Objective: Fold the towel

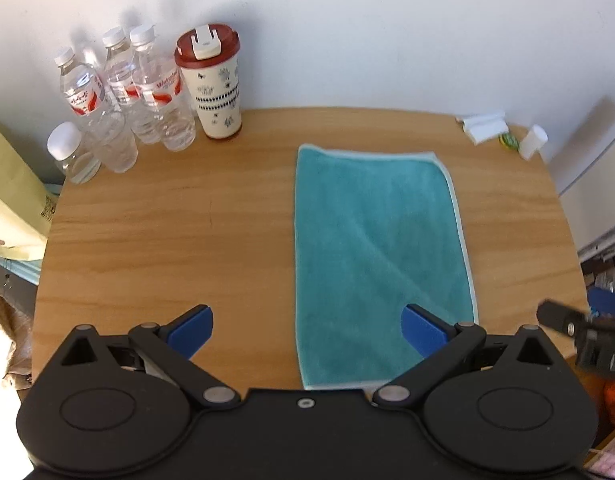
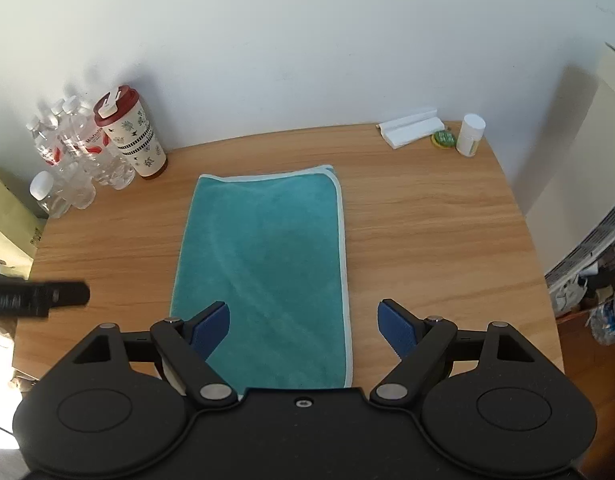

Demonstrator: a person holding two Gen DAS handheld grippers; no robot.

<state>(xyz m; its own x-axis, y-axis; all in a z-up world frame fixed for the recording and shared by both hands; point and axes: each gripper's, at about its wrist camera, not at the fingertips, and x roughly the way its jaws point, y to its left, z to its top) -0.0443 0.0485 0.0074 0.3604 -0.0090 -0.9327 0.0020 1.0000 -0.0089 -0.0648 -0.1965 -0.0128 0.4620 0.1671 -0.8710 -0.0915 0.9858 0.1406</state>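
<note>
Teal towel [image 2: 263, 268] lies flat on the wooden surface [image 2: 427, 232], apparently folded once. Left gripper [image 1: 305, 330] and right gripper [image 2: 303, 324] hover, fingers wide apart, empty. Next: grasp near corners.

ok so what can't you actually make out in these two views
- Near edge of the towel: hidden under the right gripper body in the right wrist view, so its near corners cannot be seen there.
- Right gripper in the left wrist view: a motion-blurred dark shape at the right edge.
- Left gripper in the right wrist view: blurred, cut off at the left edge.
- Labels on the water bottles: too small to read.
- Small green item: too small to identify.
</note>
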